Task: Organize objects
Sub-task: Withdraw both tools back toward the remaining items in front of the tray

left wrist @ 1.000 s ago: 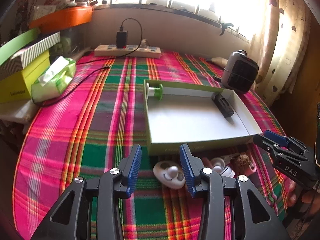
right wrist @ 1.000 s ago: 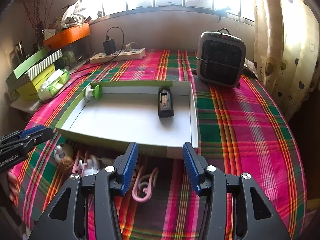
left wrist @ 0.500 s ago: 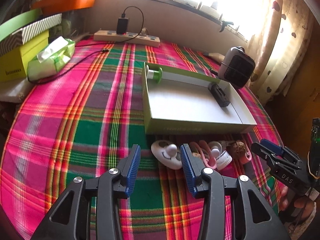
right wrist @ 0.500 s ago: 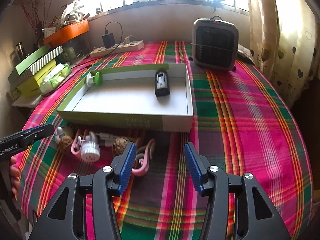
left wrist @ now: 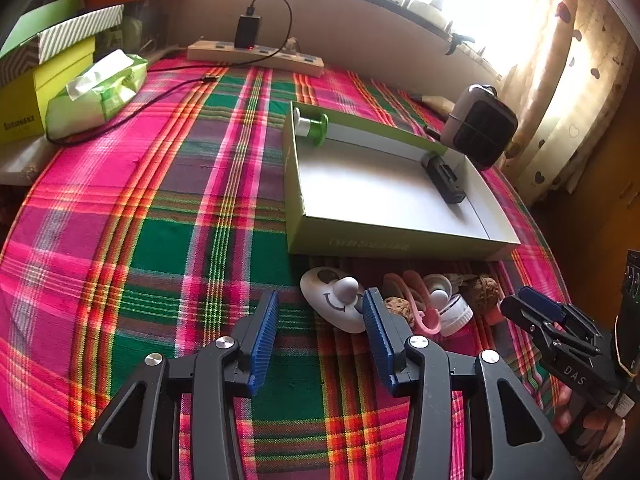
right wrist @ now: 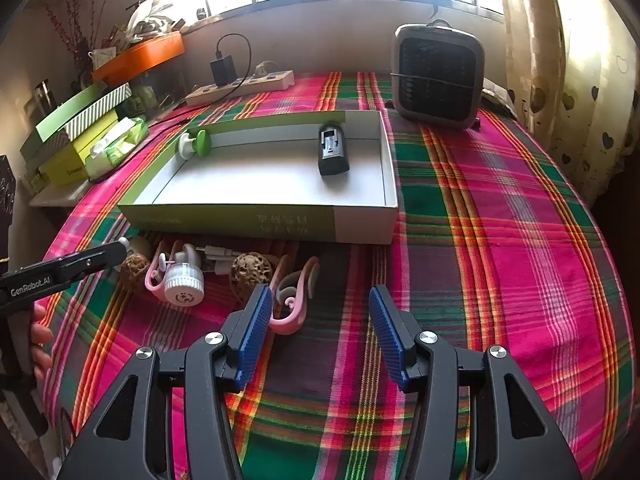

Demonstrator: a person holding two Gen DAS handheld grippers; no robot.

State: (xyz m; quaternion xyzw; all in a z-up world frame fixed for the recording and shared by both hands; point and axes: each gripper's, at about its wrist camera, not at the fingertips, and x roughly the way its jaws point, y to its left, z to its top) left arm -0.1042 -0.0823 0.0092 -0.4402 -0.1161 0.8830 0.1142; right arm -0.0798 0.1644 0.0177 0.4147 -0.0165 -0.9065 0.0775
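A shallow green-and-white box (left wrist: 400, 244) (right wrist: 256, 220) lies on the plaid cloth. It holds a black battery pack (left wrist: 443, 178) (right wrist: 333, 152) and a green-and-white spool (left wrist: 312, 127) (right wrist: 196, 144). Small items lie in a row in front of it: a white smiley-face piece (left wrist: 336, 300), pink hooks (right wrist: 294, 298), two walnuts (right wrist: 250, 272), a white cap (right wrist: 183, 284). My left gripper (left wrist: 320, 336) is open and empty, just short of the smiley piece. My right gripper (right wrist: 318, 332) is open and empty, beside the pink hooks.
A small grey heater (right wrist: 438, 76) stands behind the box. A power strip with a charger (left wrist: 256, 54) lies at the back. A tissue pack (left wrist: 96, 92) and stacked green boxes (left wrist: 40, 64) sit at the left. A curtain (right wrist: 580, 60) hangs at the right.
Both grippers have pulled back from the box toward the near table edge. The row of small items in front of the box has come fully into view.
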